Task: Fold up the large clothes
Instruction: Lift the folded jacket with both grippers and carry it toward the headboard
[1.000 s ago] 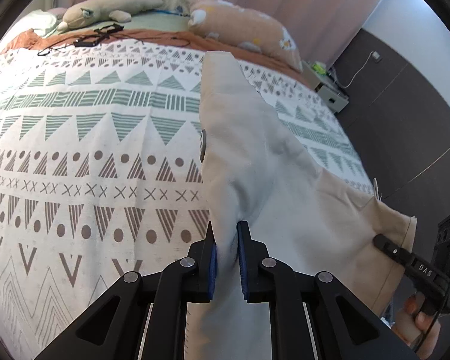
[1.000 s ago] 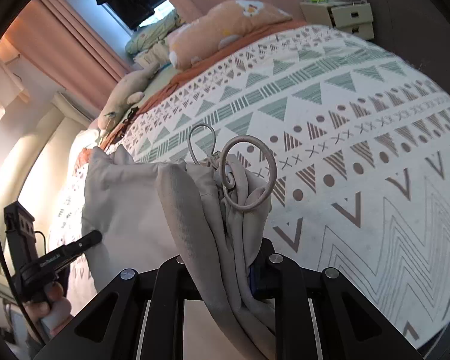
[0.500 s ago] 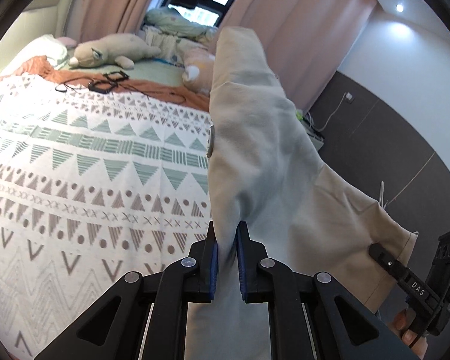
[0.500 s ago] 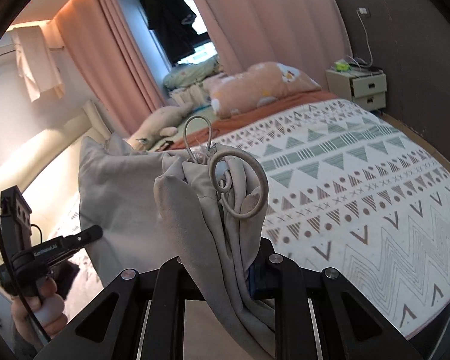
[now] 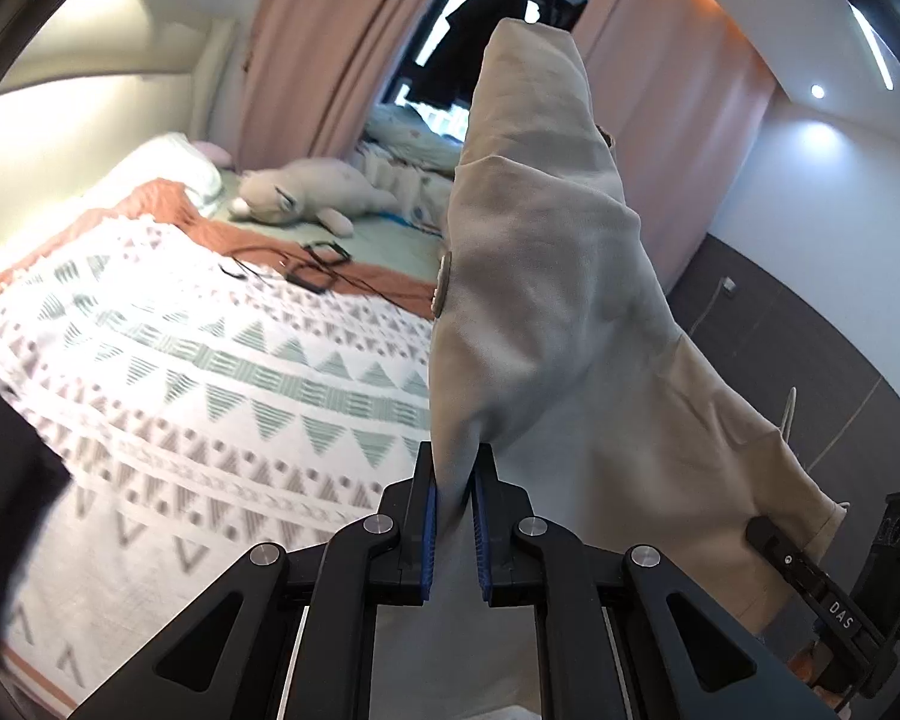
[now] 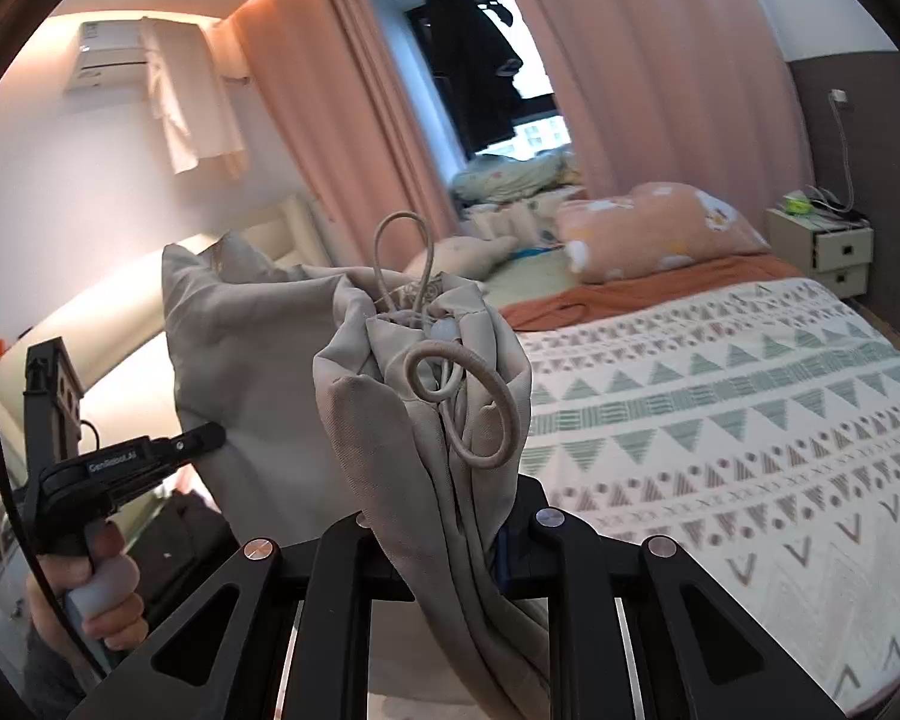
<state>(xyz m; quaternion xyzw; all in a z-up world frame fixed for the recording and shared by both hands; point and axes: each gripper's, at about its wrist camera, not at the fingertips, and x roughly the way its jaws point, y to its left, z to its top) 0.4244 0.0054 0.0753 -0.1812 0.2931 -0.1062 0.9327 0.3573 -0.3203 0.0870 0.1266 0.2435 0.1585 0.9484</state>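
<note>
The beige garment (image 5: 546, 312) is up in the air now, stretched between both grippers and clear of the bed, where a second ago it still lay draped across the patterned bedspread (image 5: 222, 372). In the left wrist view its far end rises in front of the dark window (image 5: 450, 48) and the pink curtains (image 5: 330, 48); earlier that same end lay flat on the covers. The left gripper (image 5: 453, 516) pinches a fold of the cloth between its blue pads, jaws nearly together, same grip as before. Over on the right, the right gripper (image 6: 444, 540) clamps a thick bunched roll of fabric, the fingers pressed in on it, with the drawstring loops (image 6: 462, 402) sticking out on top just as they did a second ago. The view from that side has swung up: wall, air conditioner (image 6: 111, 57) and curtains fill the top, where the bedspread filled it before. The plush toy (image 5: 306, 195) and the peach pillow (image 6: 654, 228) sit at the head of the bed, unmoved. The person's left hand (image 6: 99, 588) grips its handle at the lower left of the right wrist view.
</note>
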